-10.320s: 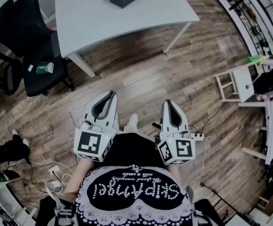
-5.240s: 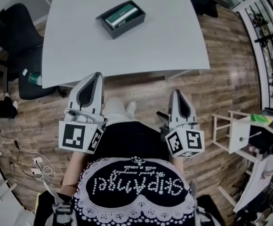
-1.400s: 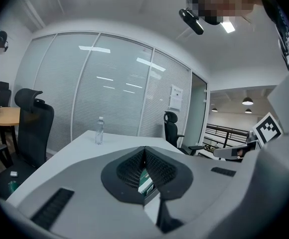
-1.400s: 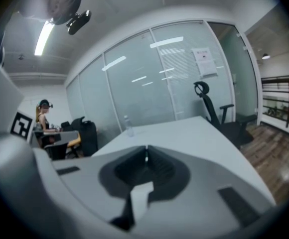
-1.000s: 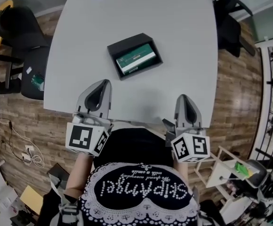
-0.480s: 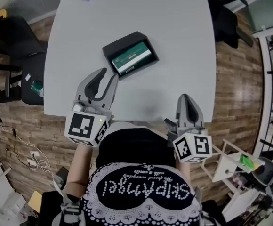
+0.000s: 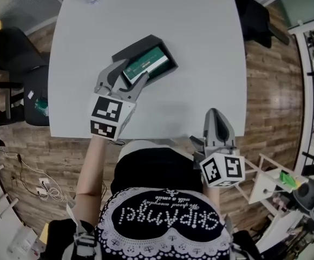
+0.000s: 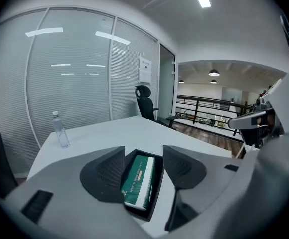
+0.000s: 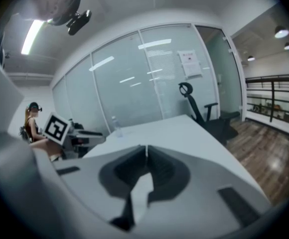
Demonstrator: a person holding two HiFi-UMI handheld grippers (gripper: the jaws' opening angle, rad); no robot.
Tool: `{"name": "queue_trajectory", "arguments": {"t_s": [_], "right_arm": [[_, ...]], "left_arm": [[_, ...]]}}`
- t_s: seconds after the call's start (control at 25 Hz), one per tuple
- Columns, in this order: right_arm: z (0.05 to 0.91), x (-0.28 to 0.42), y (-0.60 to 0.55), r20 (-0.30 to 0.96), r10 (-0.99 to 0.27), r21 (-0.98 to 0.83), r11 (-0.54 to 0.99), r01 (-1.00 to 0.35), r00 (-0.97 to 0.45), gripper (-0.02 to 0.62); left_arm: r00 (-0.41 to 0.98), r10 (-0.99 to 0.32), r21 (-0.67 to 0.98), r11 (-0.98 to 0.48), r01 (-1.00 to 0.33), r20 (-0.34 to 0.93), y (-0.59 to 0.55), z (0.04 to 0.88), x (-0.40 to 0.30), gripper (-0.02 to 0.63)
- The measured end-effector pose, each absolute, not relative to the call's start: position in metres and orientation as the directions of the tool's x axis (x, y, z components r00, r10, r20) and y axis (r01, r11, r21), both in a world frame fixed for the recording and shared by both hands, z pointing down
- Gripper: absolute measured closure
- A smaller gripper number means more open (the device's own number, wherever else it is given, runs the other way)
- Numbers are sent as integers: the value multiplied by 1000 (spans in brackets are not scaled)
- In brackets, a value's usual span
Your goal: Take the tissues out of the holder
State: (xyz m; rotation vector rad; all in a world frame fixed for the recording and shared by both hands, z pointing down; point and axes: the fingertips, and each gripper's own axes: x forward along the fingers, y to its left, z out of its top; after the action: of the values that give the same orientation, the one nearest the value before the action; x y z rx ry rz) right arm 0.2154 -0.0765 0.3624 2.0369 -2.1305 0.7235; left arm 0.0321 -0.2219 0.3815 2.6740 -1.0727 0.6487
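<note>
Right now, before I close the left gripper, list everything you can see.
table: one, pale grey, centre
holder: one, black, on the table
tissue pack: one, green, lying in the holder
water bottle: one, clear, table's far left corner
office chairs: two, black, left of the table and at its far right
small stand: one, white, floor at lower right
cables: white, floor at left
left gripper: grey, jaws opening, the pack between them untouched
right gripper: grey, jaws shut, empty, at the table's near edge
</note>
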Motion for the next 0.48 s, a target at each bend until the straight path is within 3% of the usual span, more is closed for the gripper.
{"name": "queue_trajectory", "arguments": {"t_s": [0.48], "right_arm": [[369,234,-77,429,-902,-268,-74,-960,-50,561]], "left_arm": [[616,-436,51,-788,-613,656,-251,458,66,305]]}}
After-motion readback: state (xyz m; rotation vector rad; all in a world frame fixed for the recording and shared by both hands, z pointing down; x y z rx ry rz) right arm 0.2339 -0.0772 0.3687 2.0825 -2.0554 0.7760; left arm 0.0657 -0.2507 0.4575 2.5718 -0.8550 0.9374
